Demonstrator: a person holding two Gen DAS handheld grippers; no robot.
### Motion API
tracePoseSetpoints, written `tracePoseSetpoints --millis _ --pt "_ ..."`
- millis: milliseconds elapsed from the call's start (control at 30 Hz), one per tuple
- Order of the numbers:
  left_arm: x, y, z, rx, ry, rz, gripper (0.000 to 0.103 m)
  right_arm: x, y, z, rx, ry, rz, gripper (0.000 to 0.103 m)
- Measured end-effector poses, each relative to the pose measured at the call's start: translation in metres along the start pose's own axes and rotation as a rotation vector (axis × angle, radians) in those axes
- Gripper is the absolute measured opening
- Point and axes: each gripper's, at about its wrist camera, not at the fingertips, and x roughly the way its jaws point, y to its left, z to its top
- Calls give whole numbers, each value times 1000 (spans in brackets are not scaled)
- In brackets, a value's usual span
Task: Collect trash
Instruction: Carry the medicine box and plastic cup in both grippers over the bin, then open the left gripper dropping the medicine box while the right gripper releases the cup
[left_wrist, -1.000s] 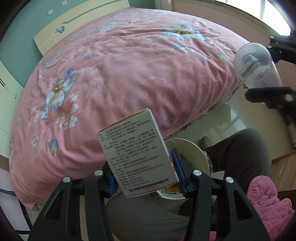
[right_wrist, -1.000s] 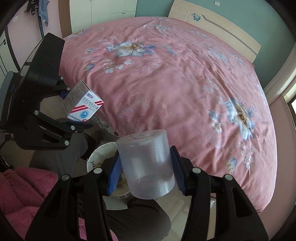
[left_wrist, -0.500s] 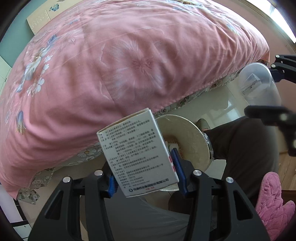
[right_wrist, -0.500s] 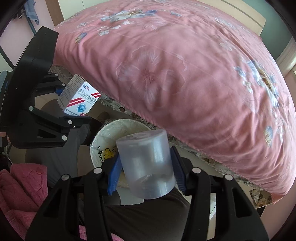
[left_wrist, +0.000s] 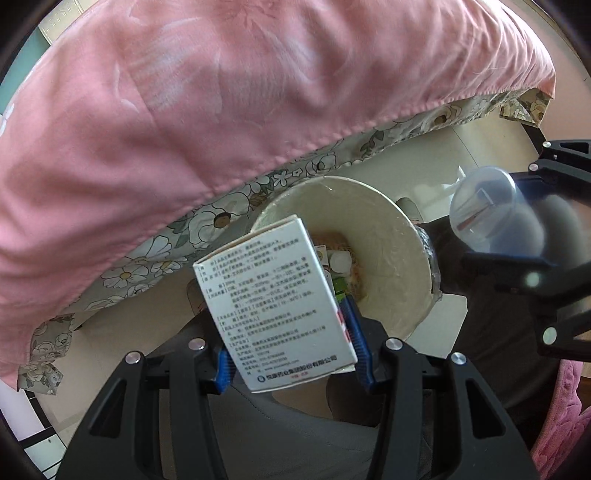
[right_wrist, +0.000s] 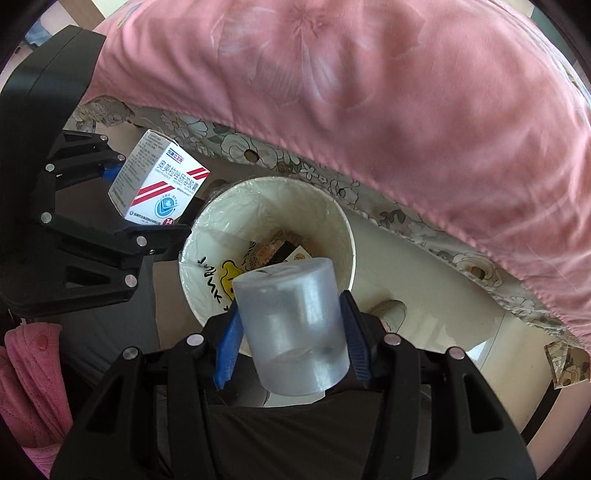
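My left gripper (left_wrist: 291, 350) is shut on a white medicine box (left_wrist: 275, 314) with printed text, held above the near rim of a cream waste bin (left_wrist: 391, 251) lined with clear plastic. The box also shows in the right wrist view (right_wrist: 159, 184), left of the bin (right_wrist: 332, 218). My right gripper (right_wrist: 291, 332) is shut on a clear plastic cup (right_wrist: 291, 328), held over the bin's near edge. In the left wrist view the cup (left_wrist: 495, 210) hangs right of the bin. Scraps of trash (right_wrist: 273, 247) lie inside the bin.
A bed with a pink floral quilt (left_wrist: 184, 110) overhangs close behind the bin, with a flowered valance (right_wrist: 406, 218) beneath it. The person's dark trousers (left_wrist: 280, 435) and pink padded sleeve (right_wrist: 29, 369) are near. Pale floor (right_wrist: 424, 277) surrounds the bin.
Both grippers have tilted down and moved closer to the bin, each still holding its item. The bin now fills the middle of both views and the bed top has slid up.
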Motion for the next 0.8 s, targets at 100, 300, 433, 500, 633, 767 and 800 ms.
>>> tracePoseSetpoints --millis 100,300,433,500,633,767,800 --pt "16 0 0 -4 29 -7 52 20 -2 -1 15 37 16 51" --pt "52 1 0 -31 98 -37 52 59 -7 -4 71 123 62 51" --pt "72 0 1 -48 129 -56 52 82 -2 -6 82 163 76 51" --pt "81 2 2 -68 144 -78 52 92 -1 -8 83 180 79 51" --pt "98 4 4 -97 166 -92 52 108 2 -8 92 203 93 52" --pt "112 7 5 -117 183 -99 52 124 2 -6 107 222 104 52" --pt "116 7 5 -123 188 -103 52 128 1 -6 112 224 109 52"
